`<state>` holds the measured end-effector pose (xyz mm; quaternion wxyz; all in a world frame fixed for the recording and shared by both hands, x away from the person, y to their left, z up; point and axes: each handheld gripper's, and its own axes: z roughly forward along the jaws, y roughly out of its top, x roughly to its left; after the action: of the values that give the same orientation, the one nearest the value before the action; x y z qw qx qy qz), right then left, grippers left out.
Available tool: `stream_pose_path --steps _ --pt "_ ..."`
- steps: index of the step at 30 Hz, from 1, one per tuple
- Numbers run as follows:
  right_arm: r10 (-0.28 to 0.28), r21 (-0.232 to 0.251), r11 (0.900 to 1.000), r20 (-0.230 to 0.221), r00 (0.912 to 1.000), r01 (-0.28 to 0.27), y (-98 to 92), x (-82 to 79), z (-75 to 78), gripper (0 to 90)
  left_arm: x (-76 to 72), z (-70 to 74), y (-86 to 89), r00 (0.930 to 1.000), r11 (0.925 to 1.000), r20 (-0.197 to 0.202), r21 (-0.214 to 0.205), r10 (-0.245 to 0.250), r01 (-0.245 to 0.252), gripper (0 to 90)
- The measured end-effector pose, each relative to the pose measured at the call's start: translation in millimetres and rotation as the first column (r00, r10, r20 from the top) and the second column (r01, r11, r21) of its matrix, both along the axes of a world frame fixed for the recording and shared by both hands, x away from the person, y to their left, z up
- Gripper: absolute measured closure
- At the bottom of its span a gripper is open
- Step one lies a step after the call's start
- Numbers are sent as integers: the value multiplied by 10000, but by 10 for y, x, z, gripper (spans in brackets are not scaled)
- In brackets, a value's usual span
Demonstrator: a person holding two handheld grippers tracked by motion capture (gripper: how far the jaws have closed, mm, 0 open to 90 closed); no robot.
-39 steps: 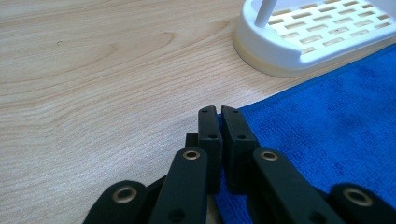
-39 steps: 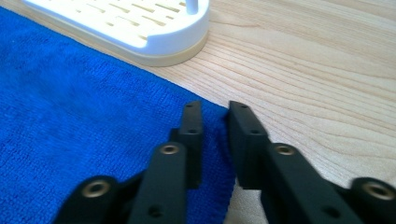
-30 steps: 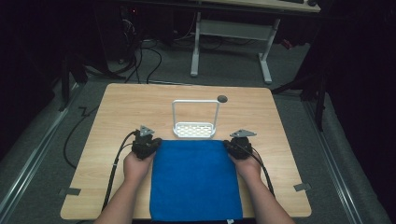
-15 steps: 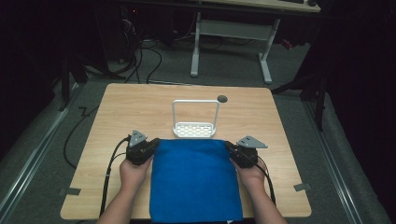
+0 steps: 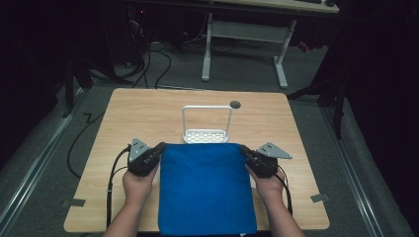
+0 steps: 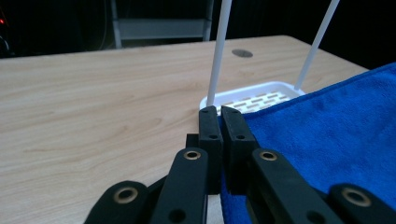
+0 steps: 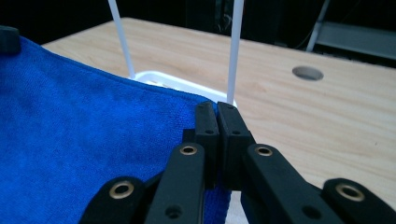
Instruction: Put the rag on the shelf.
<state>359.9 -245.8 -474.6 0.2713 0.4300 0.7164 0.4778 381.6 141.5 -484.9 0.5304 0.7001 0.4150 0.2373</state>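
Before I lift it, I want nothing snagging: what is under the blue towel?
The blue towel lies spread on the wooden table. Its far edge meets the white rack base. Both grippers pinch its far corners. Anything beneath its middle is covered.

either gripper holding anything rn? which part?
Both hold the blue towel: the left gripper is shut on its far left corner, the right gripper on its far right corner, beside the white rack.
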Motion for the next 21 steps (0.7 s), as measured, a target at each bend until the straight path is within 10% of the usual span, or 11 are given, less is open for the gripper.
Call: stream_pose_path --steps 11,21 --pt "14 264 9996 946 9955 -39 -3 -150 254 886 -170 287 28 9924 9998 1227 -203 53 -28 880" --pt "-61 388 9992 1766 9843 -8 -3 -202 508 886 -191 696 75 9717 9958 2350 -912 233 -18 884"
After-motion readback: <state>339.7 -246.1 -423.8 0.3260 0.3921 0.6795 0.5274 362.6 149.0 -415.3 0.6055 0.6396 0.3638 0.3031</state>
